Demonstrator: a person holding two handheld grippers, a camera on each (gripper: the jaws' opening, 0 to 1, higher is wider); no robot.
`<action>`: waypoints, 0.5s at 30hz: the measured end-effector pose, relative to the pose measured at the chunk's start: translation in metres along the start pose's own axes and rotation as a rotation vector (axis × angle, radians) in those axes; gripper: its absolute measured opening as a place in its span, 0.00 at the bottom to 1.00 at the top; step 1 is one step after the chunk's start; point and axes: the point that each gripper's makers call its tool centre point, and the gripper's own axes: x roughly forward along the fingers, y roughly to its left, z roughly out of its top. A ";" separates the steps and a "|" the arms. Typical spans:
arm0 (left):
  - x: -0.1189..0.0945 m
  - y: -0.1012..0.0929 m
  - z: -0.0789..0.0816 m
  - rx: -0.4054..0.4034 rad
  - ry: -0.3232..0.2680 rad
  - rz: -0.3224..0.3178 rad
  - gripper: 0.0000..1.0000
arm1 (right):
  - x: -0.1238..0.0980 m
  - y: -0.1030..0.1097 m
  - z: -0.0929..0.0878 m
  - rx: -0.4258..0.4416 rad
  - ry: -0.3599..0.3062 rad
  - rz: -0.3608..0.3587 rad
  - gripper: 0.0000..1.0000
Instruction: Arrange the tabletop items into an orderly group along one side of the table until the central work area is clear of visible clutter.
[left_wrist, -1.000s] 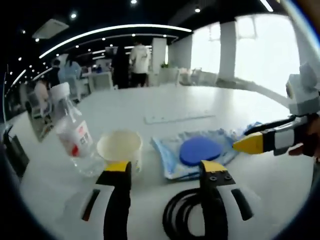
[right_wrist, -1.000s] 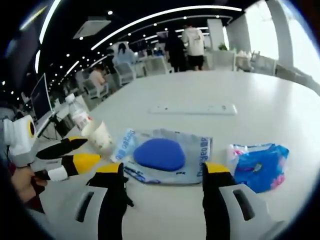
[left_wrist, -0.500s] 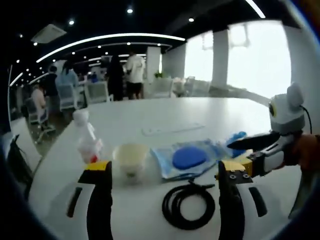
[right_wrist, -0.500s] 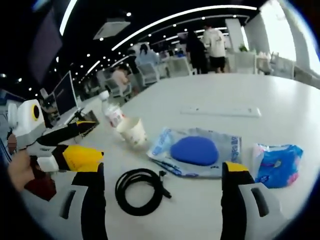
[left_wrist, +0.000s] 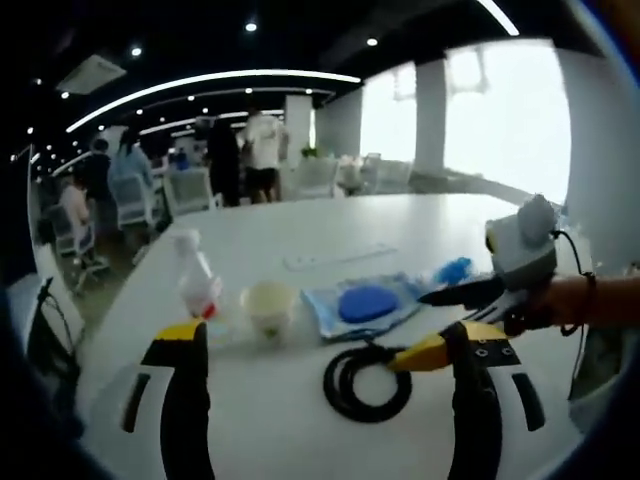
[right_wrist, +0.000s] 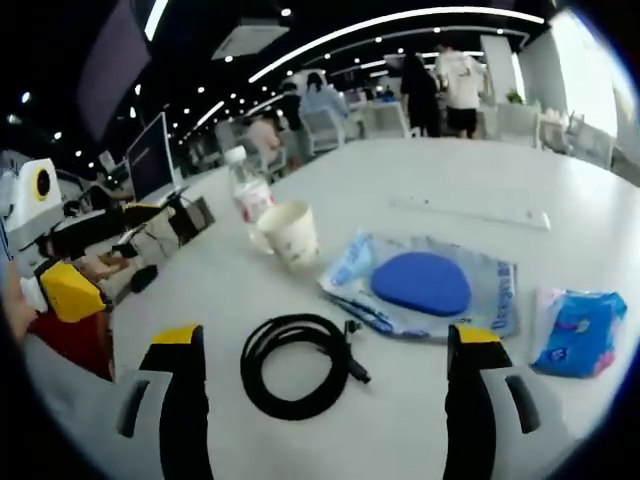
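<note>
The table (left_wrist: 300, 420) spreads white under both your grippers. Your left gripper (left_wrist: 325, 345) has its jaws wide and holds nothing; your right gripper (right_wrist: 325, 345) likewise stands wide and empty.

In the right gripper view, the clear bag (right_wrist: 425, 295) with its blue pad (right_wrist: 422, 283) lies ahead of your right jaw, flat on the table. The black cable (right_wrist: 297, 364) sits coiled between your jaws, nearer the left one. The blue packet (right_wrist: 580, 332) lies beyond your right jaw, just beside the bag. The paper cup (right_wrist: 292, 234) stands upright ahead of the cable, and the bottle (right_wrist: 248, 199) stands just behind it, close by the cup.

In the left gripper view, the cable (left_wrist: 366, 380) lies between your jaws, toward the right one, and your right gripper (left_wrist: 440, 322) reaches in from the right with its yellow tip at the coil; whether it touches, you cannot tell. The cup (left_wrist: 270, 308), bottle (left_wrist: 198, 285) and bag (left_wrist: 362, 305) line up ahead.
</note>
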 end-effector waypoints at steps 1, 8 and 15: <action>-0.003 0.000 -0.001 0.002 0.001 0.001 1.00 | 0.002 0.001 -0.002 -0.004 0.007 0.003 0.96; -0.022 -0.003 -0.010 -0.001 0.022 -0.019 1.00 | 0.020 0.003 -0.015 -0.046 0.057 0.024 0.88; -0.037 0.002 -0.014 0.030 0.020 0.012 1.00 | 0.028 0.000 -0.026 -0.083 0.089 0.028 0.71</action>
